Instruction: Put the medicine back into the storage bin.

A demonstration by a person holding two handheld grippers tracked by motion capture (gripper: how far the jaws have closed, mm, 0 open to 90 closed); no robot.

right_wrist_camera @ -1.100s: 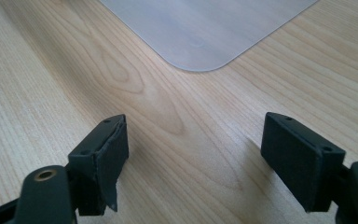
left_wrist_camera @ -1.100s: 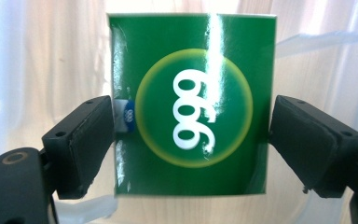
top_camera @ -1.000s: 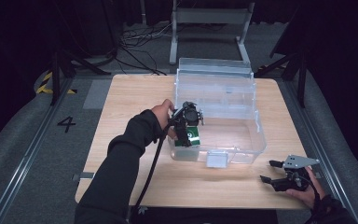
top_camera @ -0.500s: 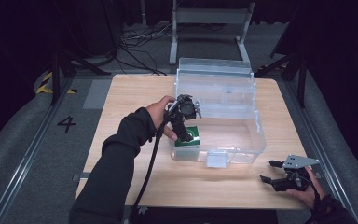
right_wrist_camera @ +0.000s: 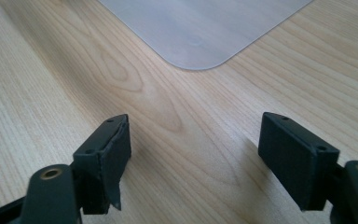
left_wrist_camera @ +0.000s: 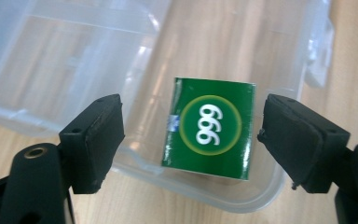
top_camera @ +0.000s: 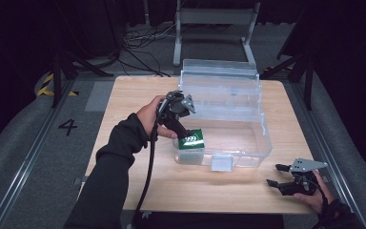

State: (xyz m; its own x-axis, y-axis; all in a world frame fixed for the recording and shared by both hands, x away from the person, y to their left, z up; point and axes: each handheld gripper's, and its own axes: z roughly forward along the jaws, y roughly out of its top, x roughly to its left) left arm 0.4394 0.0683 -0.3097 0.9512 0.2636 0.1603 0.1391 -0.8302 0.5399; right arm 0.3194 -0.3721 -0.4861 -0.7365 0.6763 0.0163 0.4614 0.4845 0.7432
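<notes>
— What have you got under your left claw (left_wrist_camera: 193, 140)?

— A small green box (left_wrist_camera: 208, 127), flat-faced and glossy, square corners, with a gold ring and white "999" printed on it. It sits in the near left corner of the clear plastic bin (top_camera: 248, 107), just inside the rounded rim. My left claw is spread wide, one black rubbery pad on either side of the box, neither touching it. I hold nothing.

— And the bin itself?

— Thin, see-through plastic with soft rounded corners, its lid (top_camera: 219, 69) hinged up at the back, a pale latch tab (top_camera: 221, 163) on the near wall. It stands on the pale wood-grain counter (top_camera: 124, 102).

— Anything changed in the last second?

— Yes. A second ago my left claw was clamped on the box at the bin's near left wall. Since then the box has gone down into the corner and the pads have parted. My right claw (top_camera: 281, 175) has stayed put at the near right corner of the counter.

— What is the right claw doing?

— Gaping wide over bare wood, gripping nothing, well apart from the bin.

— Room to move?

— The bin's near rim runs close below the box. The middle and right of the bin lie open, and the counter on my left is bare.
</notes>
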